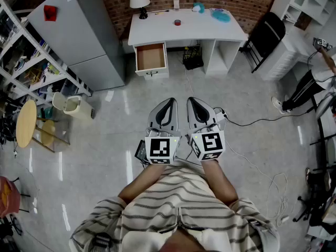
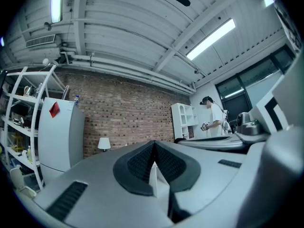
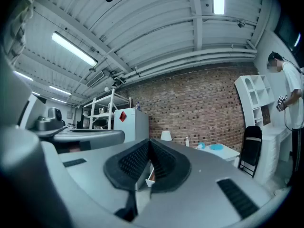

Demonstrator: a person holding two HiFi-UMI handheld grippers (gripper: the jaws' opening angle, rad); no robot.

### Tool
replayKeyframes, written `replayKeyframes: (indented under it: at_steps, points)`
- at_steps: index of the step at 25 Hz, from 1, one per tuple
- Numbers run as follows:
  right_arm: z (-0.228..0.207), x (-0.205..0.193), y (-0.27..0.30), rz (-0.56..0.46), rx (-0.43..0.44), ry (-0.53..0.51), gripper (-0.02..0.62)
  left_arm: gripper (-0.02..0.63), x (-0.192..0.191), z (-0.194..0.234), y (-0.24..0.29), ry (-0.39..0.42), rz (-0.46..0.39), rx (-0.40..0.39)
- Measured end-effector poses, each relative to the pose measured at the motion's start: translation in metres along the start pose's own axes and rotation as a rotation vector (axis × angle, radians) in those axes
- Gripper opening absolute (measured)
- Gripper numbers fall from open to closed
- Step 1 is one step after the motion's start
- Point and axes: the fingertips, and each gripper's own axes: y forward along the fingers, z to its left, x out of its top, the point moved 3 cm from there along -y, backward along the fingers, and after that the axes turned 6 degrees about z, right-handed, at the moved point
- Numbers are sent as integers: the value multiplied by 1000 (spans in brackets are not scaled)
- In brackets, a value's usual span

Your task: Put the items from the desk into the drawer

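A white desk (image 1: pixel 210 33) stands against the brick wall, far ahead of me. On it are a lamp (image 1: pixel 139 1), a small bottle (image 1: pixel 176 3), a red roll (image 1: pixel 177 22) and blue items (image 1: pixel 221 16). Its left drawer (image 1: pixel 150 56) is pulled open and looks empty. My left gripper (image 1: pixel 167 106) and right gripper (image 1: pixel 192 105) are held side by side close to my body, above the floor. Both are shut with nothing between the pads. In the right gripper view the desk (image 3: pixel 228 151), the lamp (image 3: pixel 166 136) and the blue items (image 3: pixel 216 147) show beyond the shut jaws.
A grey fridge (image 1: pixel 79 30) and metal shelves stand to the left of the desk. A black folding chair (image 1: pixel 265 35) and white cabinets are on its right. A cable (image 1: pixel 252 122) trails over the floor. A bin (image 1: pixel 73 105) sits at the left and a person (image 1: pixel 315 83) stands at the right.
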Motion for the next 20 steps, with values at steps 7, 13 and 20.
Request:
replayKeyframes:
  at_steps: [7, 13, 20]
  points:
    - [-19, 1, -11, -6, -3, 7, 11, 5, 4, -20, 5, 7, -4, 1]
    - [-29, -2, -19, -7, 14, 29, 11, 5, 2, -35, 7, 9, 8, 8]
    - [-43, -9, -44, 1, 43, 60, 11, 5, -3, -64, 3, -10, 23, 18]
